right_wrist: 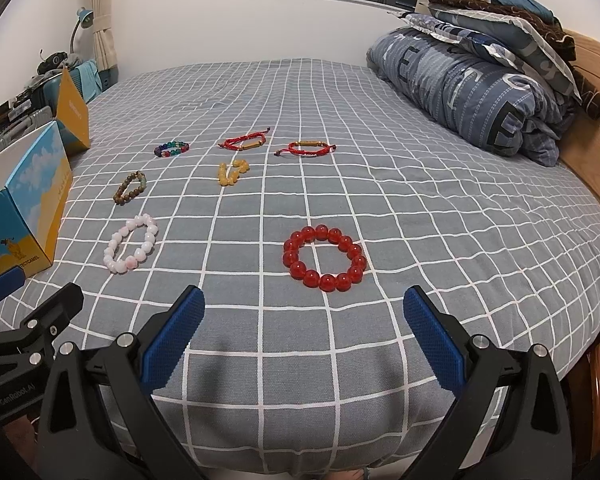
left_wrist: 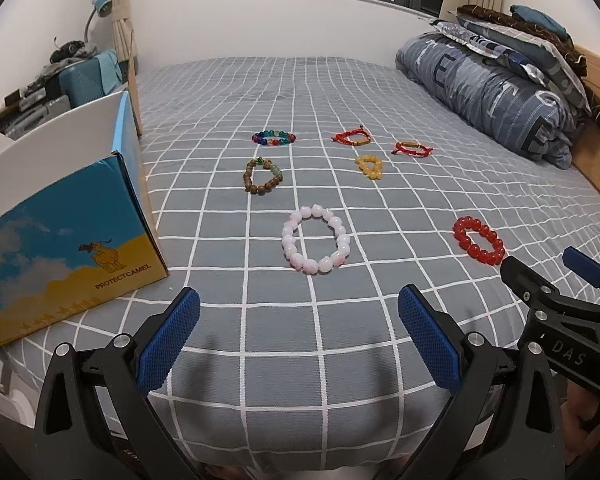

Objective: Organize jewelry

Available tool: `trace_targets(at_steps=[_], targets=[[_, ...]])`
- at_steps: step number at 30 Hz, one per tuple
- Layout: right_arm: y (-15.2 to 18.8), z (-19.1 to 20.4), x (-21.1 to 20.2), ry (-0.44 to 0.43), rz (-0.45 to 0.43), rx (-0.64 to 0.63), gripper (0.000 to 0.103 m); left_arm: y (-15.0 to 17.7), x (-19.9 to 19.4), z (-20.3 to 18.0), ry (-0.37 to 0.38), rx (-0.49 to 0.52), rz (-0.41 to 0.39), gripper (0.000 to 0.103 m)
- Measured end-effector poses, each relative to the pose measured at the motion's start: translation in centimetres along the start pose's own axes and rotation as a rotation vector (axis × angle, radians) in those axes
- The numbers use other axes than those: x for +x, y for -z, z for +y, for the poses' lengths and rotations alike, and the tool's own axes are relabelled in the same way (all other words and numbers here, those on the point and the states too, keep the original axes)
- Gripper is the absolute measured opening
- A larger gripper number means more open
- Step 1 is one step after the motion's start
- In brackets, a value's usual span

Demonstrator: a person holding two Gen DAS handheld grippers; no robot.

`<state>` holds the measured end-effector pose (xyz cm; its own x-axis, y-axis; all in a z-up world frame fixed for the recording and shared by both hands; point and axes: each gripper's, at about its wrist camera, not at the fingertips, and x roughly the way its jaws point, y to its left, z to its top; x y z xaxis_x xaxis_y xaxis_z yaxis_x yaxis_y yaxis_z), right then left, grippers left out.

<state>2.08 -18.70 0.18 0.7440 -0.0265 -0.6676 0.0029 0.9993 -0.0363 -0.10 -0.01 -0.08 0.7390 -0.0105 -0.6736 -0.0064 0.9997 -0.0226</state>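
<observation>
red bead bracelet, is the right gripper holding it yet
No, the red bead bracelet lies flat on the bedsheet, ahead of the open right gripper, whose fingers touch nothing.

Seven bead and cord bracelets [right_wrist: 325, 258] lie flat, apart, beside an open box [left_wrist: 66, 216].

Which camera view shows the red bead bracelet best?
The right wrist view: the red bead bracelet lies central, whole and close ahead. The left wrist view shows it smaller, off to the right near the other tool.
</observation>
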Motion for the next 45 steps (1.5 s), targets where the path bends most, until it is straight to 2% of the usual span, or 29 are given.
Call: trace_targets(at_steps=[39,45], targets=[[-0.2,-0.1,-0.4,0.002,-0.007,-0.003,0.096,0.0,-0.3,-0.1,-0.02,0.011,-0.014,0.097],[-2.0,-0.7,-0.2,0.002,0.023,0.005,0.096,-1.3,0.0,-0.7,-0.054,0.033,0.0,0.097]])
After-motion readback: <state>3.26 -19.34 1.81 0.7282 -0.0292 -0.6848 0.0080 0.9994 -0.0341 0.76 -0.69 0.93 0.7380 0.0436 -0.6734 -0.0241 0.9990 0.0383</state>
